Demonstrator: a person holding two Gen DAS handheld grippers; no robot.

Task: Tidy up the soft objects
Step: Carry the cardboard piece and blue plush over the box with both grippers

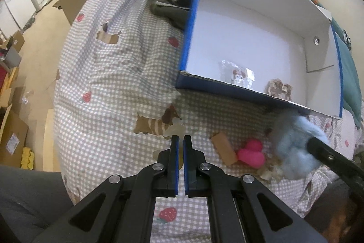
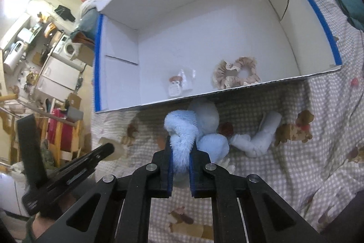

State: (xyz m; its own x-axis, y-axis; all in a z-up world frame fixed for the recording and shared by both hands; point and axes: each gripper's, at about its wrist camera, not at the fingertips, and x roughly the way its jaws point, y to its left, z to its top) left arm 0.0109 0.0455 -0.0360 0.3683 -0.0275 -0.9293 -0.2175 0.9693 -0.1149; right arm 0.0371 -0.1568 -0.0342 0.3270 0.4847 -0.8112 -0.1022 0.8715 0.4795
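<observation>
Right wrist view: gingham bedspread (image 2: 284, 163) with strawberry and dog prints covers the bed. On it sits an open cardboard box (image 2: 227, 92), white inside, blue outside. On the box floor: beige scrunchie (image 2: 236, 73) at right, and a small figure in a clear packet (image 2: 179, 83) at left, both close to the near wall.

Light blue plush toy (image 2: 198, 129) lies on the bedspread just below the box's near wall, partly under its edge. Right gripper (image 2: 180, 145) is clamped on a fluffy limb of the plush; fingers narrowed, with fur bulging between the blue pads (image 2: 169, 165). White rolled sock (image 2: 261, 138) lies just right of the plush, apart from it. A dark red spot between them is too small to identify.

Left wrist view: left gripper (image 1: 180, 140) hovers over the bedspread, fingers nearly together with only a thin slit, holding nothing. Pink plush (image 1: 251, 153) and a tan cardboard piece (image 1: 224, 148) lie side by side, touching, left of the blue plush. A dark grey garment (image 1: 168, 3) is cut off behind the box's left wall. The blue plush is motion-blurred in this view; its shape is unclear.
</observation>
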